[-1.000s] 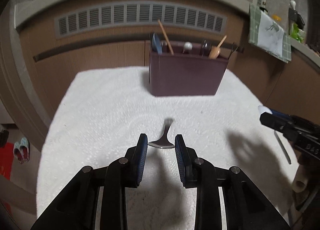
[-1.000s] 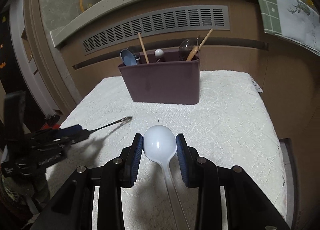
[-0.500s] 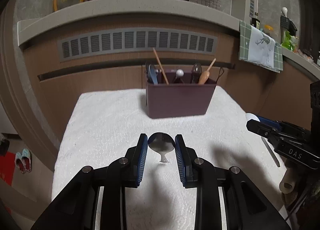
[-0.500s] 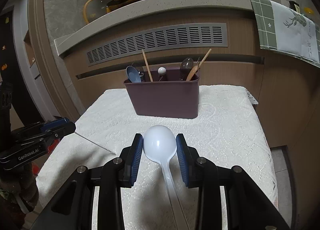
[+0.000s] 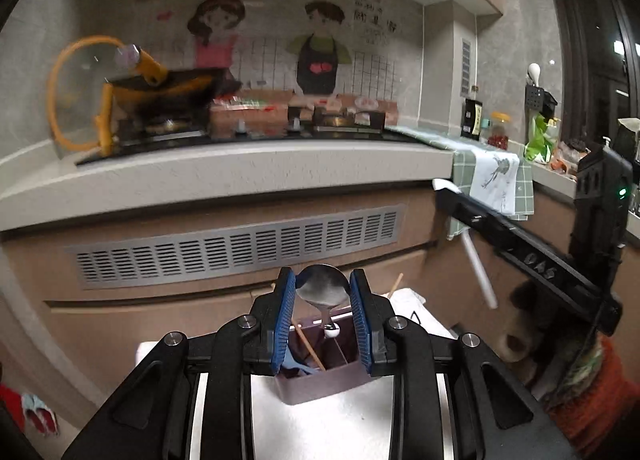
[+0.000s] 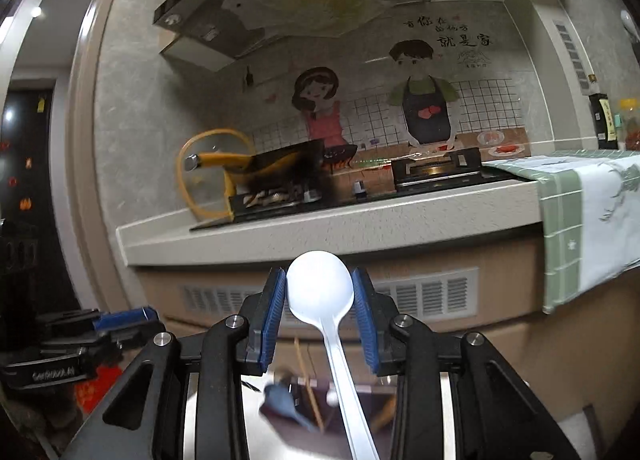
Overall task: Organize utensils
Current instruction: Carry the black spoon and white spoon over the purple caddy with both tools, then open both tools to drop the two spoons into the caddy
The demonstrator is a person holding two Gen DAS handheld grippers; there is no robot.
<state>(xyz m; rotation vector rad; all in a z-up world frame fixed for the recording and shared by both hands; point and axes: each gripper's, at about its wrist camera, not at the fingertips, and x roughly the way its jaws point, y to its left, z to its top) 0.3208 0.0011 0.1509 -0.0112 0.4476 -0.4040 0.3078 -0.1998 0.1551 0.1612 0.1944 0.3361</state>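
Left wrist view first: my left gripper is clamped on the bowl of a shiny metal spoon, both blue pads pressing its sides, the thin handle hanging down and away from me. Beneath it stands the dark plum plastic utensil caddy on the white textured cloth — I look down into its compartments, where a wooden chopstick leans and a blue spoon lies low on the left side. At the right of this view my right gripper shows from the side, a white handle slanting down below it.

Right wrist view: the right gripper grips the bowl of a white plastic spoon between its pads, the long handle running back toward the camera. The caddy sits blurred below the jaws. The left gripper is at the left edge — from here I cannot tell what it carries. Behind both runs a pale stone kitchen counter.
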